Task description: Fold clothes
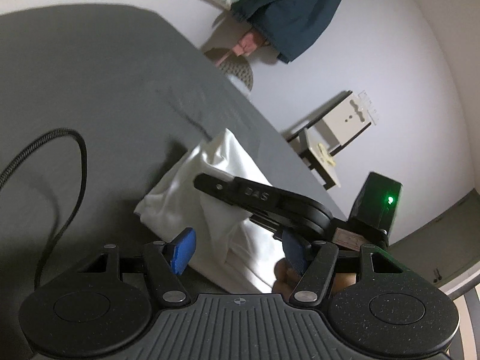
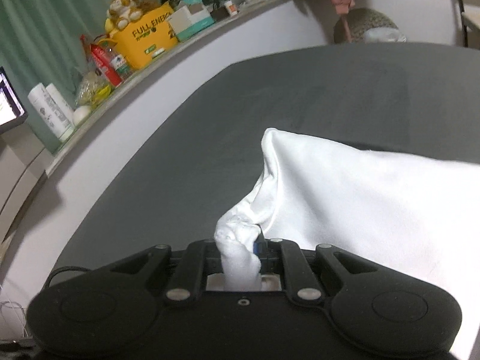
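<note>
White garment [image 2: 360, 198]: bunched at one corner inside the right claw, the rest spreading out to the right over the dark grey surface
Right claw [image 2: 240, 249]: closed tight on a twisted wad of the white fabric; only a sliver of one blue pad [image 2: 258, 244] shows beside the cloth
Left claw [image 1: 237, 250]: spread wide, blue pads apart, nothing between them; it hovers just above the near edge of the garment [image 1: 192, 192]
Right claw seen from the left wrist [image 1: 210, 184]: its black finger lies across the white cloth, coming in from the right, with a green light [image 1: 390, 200] glowing on the black body behind it
Garment's place: lying crumpled near the edge of the grey surface [image 1: 90, 90], one peak lifted
Cable [image 1: 60, 162]: black, braided, looping over the grey surface to the left of the left claw
Ledge [image 2: 186, 42]: along the white wall beyond the surface, crowded with a yellow box [image 2: 147, 39], a plush toy [image 2: 123, 9], white bottles [image 2: 51, 111] and cartons
Curtain [image 2: 54, 15]: green, behind the ledge
Dark blue cloth [image 1: 300, 12]: hanging at the far wall
</note>
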Tool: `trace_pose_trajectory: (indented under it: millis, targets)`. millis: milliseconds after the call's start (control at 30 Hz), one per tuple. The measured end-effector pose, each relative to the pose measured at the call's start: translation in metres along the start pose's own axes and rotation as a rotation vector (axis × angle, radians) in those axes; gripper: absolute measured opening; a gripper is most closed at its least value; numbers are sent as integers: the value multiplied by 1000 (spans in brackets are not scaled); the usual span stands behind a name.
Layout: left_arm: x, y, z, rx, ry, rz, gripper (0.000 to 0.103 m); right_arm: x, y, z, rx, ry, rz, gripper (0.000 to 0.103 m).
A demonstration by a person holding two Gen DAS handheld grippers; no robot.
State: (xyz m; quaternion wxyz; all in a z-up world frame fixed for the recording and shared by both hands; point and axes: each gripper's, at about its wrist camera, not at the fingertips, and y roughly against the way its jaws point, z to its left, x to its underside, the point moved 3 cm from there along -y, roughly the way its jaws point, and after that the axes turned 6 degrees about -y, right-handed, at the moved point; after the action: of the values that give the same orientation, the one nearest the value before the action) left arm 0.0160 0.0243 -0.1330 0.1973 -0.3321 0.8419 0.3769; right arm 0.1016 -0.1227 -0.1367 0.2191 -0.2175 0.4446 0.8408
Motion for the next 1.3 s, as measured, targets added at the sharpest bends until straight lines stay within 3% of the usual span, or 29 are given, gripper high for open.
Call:
trace_pose_trajectory:
  millis: [100,133,167,233,333,433,533,567,600,767,867,1067,1167,1300]
  targets:
    - [3,-3,1,-2,9,5,64,1,-8,-5,-12,-34,8,19]
    - [4,-4,2,-2,13,5,64,1,-9,-7,-39,-62,8,29]
    - [4,-5,3,-3,17,5,64,1,-10,-8,-86,-90,12,46]
    - [4,-4,5,-2,27,3,64,0,-9,-6,-172,-124,21,65]
    - [4,0,11,1,47,-2,64,-6,1,-2,-258,-133,7,66]
    - [5,0,7,1,30,-4,64,-22,24,-5,-221,-93,-68,66]
    - [7,-7,-2,-45,-30,-10,64,-40,31,-7,-51,37,-83,61]
    - [6,-9,-5,-62,-59,-22,64,-45,30,-6,-13,80,-70,51]
    - [6,-12,-7,-79,-88,-34,64,-50,27,-3,21,133,-52,47]
    - [-1,-30,-4,-169,-172,-44,64,-68,5,23,170,399,6,46]
    - [-5,-32,-5,-170,-205,-56,63,-70,-11,27,164,485,110,38]
    - [-8,-37,-16,-169,-326,-93,63,-76,-30,28,108,502,141,25]
    - [-8,-43,-9,-198,-313,-61,63,-76,-39,23,104,496,160,12]
    - [-8,-47,-1,-221,-248,-25,63,-80,-41,16,62,446,159,5]
